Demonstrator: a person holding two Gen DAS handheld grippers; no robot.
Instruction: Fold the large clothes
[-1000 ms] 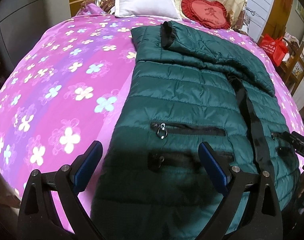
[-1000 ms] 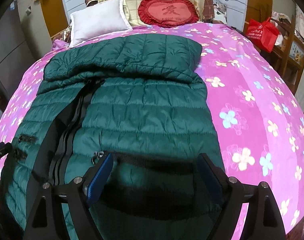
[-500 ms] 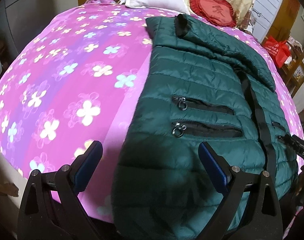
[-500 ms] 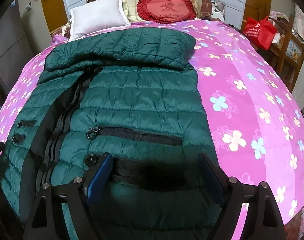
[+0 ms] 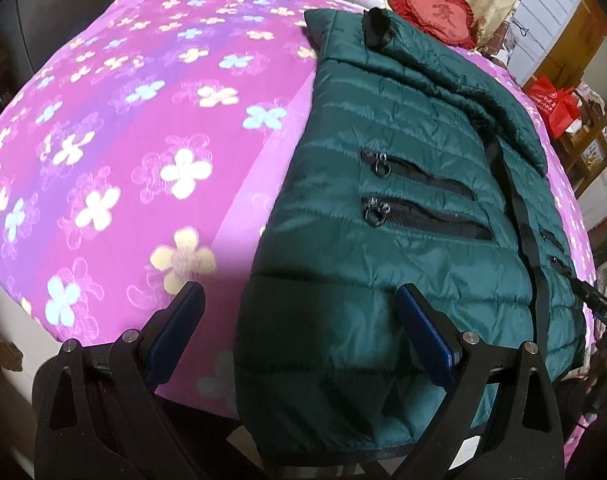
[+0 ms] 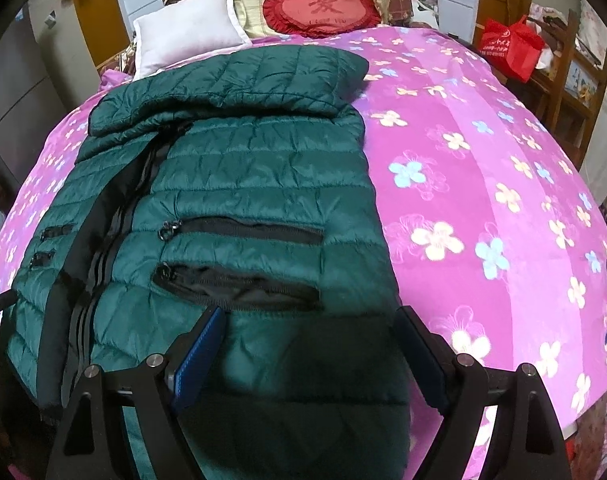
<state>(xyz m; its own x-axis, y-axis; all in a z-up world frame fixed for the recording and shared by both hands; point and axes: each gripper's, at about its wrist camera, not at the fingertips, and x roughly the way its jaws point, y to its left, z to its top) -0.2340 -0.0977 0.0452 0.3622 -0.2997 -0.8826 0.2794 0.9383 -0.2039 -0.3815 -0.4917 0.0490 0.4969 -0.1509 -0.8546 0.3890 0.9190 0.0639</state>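
The dark green quilted puffer jacket (image 6: 239, 184), judged soft, light and slippery, was spread on the pink flowered bed (image 6: 483, 200) just ahead of both released claws (image 5: 299, 328) (image 6: 309, 344), its hem best pinched.

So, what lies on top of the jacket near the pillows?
A folded-over quilted part of the jacket itself lies across its upper end. What it covers there, such as the collar, cannot be seen.

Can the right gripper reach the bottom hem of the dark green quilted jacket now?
Probably yes: the right gripper hangs open directly above the dark green quilted jacket near its hem, with nothing lying between.
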